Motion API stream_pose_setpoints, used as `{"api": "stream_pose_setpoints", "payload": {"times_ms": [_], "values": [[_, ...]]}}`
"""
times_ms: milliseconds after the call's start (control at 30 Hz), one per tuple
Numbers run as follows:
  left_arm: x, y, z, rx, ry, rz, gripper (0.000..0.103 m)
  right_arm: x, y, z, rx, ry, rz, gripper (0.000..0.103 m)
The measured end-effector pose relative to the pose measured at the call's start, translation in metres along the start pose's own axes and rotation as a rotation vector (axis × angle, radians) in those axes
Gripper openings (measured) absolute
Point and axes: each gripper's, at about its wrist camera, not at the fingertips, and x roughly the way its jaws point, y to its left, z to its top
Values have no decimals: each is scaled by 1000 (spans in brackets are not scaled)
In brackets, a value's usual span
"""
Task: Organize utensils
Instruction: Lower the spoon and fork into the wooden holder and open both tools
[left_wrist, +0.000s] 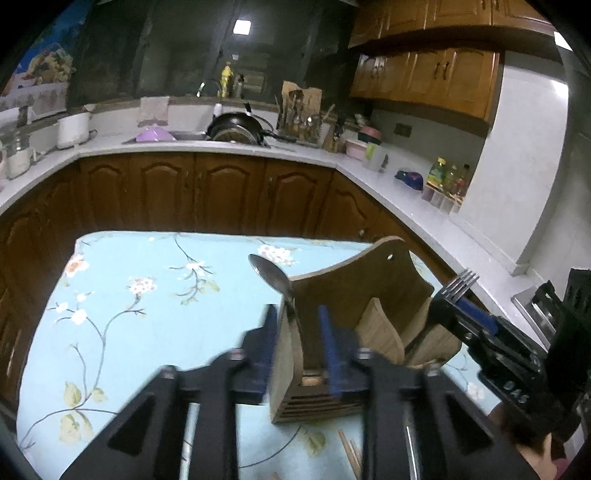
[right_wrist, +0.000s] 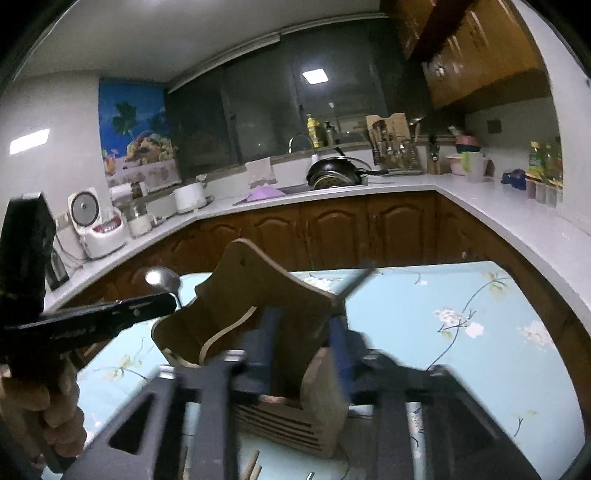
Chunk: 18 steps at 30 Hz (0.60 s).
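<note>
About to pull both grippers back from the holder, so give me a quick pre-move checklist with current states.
1. Spoon standing in holder, bowl up: ok.
2. Left gripper released spoon, jaws apart around handle: ok.
3. Fork seated in holder: cannot tell, lower end hidden.
4. Right gripper jaws apart: ok, though fork lies by one finger.
5. Holder upright on cloth: ok.
6. Chopsticks put away: not ok, lying beside holder.

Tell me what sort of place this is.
A home kitchen, most likely: wooden cabinets under a white L-shaped counter, a black pan at the sink, and a rice cooker against the wall.
</note>
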Motion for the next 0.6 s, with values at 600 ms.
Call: {"api": "stream_pose_setpoints", "payload": {"times_ms": [600], "values": [[-77,14,-60,-82,-2,43,72,-80,-15,-23,160,-22,-25,85]]}}
